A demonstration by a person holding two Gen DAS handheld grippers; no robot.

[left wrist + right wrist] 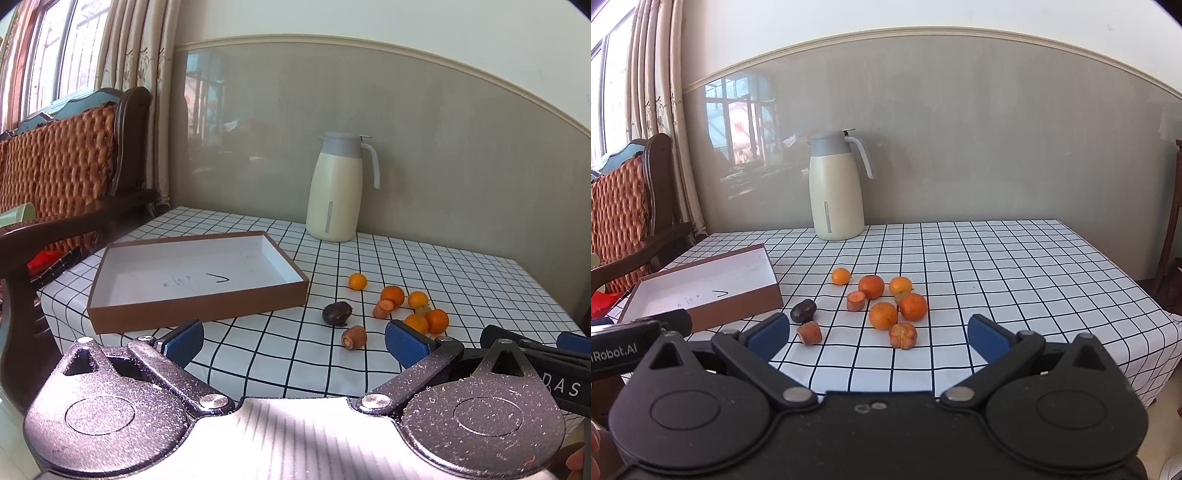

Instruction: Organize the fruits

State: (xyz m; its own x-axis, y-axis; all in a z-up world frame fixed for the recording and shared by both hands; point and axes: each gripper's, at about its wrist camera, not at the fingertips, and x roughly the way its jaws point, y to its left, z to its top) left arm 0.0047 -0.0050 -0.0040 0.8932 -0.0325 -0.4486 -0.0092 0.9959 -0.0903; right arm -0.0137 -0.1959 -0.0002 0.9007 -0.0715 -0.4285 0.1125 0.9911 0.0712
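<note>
Several oranges (883, 315) (393, 295) lie in a loose group on the checked tablecloth (997, 266), with carrot pieces (856, 301) (354, 336) and a dark fruit (803, 309) (336, 313) beside them. An empty shallow brown box with a white inside (192, 273) (701, 286) sits to their left. My left gripper (293, 341) is open and empty, near the table's front edge before the box and fruit. My right gripper (879, 334) is open and empty, just short of the fruit group.
A cream thermos jug (336, 188) (834, 184) stands at the back by the wall. A wooden chair with a woven orange back (62, 158) stands left of the table. The table's right edge (1137, 295) drops off.
</note>
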